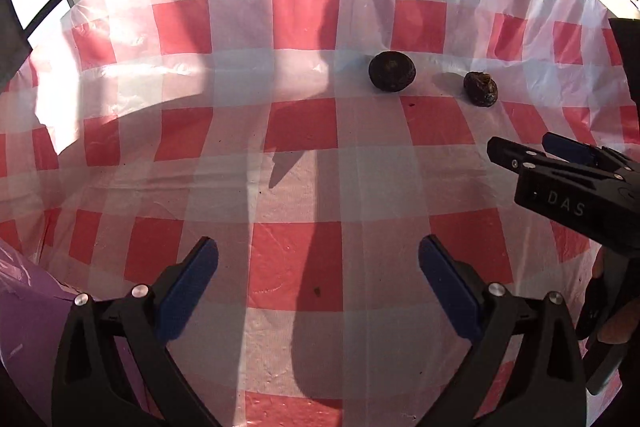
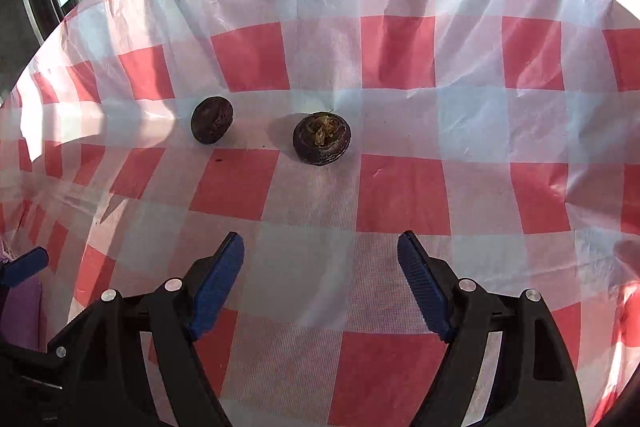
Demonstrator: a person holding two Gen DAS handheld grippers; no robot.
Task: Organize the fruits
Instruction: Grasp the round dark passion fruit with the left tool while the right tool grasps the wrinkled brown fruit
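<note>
Fruits, two dark wrinkled rounds, one showing dried brown crown

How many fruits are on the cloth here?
2. A round fruit lies left; a fruit with a dry crown lies right of it, apart, ahead of the right gripper. None looks hidden.

smooth dark fruit | wrinkled dark fruit (papery tuft up) | near, apart, on cloth
</note>
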